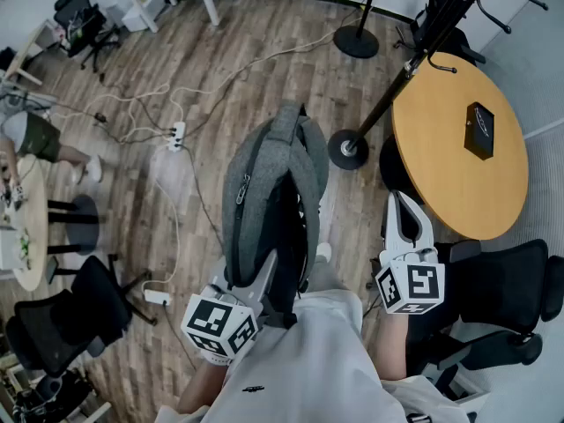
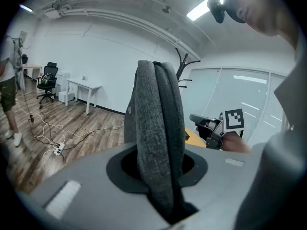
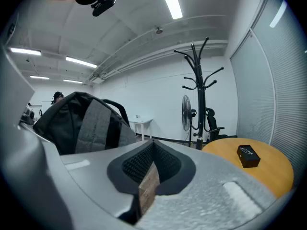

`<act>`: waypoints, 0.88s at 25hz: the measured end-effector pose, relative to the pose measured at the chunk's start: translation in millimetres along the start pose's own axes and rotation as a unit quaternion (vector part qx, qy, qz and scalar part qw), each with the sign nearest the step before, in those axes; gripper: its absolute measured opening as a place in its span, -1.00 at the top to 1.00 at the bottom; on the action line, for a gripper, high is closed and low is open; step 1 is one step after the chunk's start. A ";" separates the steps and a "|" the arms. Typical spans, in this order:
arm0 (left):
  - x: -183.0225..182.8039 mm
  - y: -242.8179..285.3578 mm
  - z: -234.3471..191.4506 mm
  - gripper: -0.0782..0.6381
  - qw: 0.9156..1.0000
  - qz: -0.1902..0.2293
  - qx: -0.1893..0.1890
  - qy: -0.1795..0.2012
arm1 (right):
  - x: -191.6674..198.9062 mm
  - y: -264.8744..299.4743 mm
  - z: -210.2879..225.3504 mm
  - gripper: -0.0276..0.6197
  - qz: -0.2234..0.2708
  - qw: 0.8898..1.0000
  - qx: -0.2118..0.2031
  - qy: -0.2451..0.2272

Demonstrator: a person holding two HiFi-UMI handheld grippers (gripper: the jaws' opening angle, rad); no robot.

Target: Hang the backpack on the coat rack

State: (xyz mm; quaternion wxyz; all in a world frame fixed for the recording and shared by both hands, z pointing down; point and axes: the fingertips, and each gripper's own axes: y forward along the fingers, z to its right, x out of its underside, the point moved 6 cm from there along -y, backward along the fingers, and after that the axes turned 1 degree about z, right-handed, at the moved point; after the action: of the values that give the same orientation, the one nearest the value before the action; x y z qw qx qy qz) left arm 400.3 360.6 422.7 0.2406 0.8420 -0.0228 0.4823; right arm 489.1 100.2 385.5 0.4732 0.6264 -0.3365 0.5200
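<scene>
Closest to the head camera, the person's white shirt was seen at the bottom edge, with both marker cubes just above it. All places below are given from the round wooden table, as the head view showed it.

To the left of the table and well apart from it, the left gripper was held with its jaws clamped on a padded grey strap of the backpack. The strap filled the gap between the pads, so the jaws were kept partly apart by it. The grey backpack was raised upright above the wooden floor, not yet on any hook.

Just beside the table's lower left edge, the right gripper was held with its jaws brought together at the tips and nothing gripped between them.

The round base of the coat rack was set against the table's left edge. Its dark pole was seen running up past the table's upper rim towards the black hooks. The rack was thus placed between the table and the backpack, touching neither.

On the table's right half a small black box was laid. A black office chair was placed just below the table. Far left of the table, white cables and a power strip were spread over the floor.
</scene>
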 end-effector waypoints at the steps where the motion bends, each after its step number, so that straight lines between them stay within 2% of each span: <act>1: 0.0 -10.3 -6.6 0.43 1.000 0.002 0.003 0.005 | -1.3 -0.9 -19.3 0.91 0.005 1.000 -0.009 -0.001; 5: -1.5 -52.7 -38.3 0.44 0.999 0.009 0.025 0.038 | -7.1 -12.3 -100.8 0.91 0.033 0.999 -0.029 -0.006; 9: 3.0 -86.9 -73.3 0.44 0.997 0.018 0.053 0.052 | -6.1 -27.9 -169.0 0.91 0.044 0.999 -0.006 -0.021; 12: 5.0 -113.8 -97.9 0.44 0.997 0.020 0.068 0.044 | -4.2 -36.5 -207.8 0.91 0.039 0.999 0.003 -0.020; 17: 3.1 -131.5 -114.6 0.44 0.997 0.029 0.069 0.031 | -5.1 -44.3 -221.7 0.91 0.046 0.999 0.000 0.015; 22: -6.8 -146.0 -121.9 0.44 0.997 0.045 0.068 0.016 | -11.3 -44.3 -232.0 0.91 0.022 1.000 0.016 0.001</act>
State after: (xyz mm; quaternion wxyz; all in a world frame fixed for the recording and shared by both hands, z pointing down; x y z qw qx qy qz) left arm 338.5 540.3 412.2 0.1610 0.8466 -0.0233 0.5068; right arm 449.7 332.5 366.5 0.4522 0.6255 -0.3414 0.5363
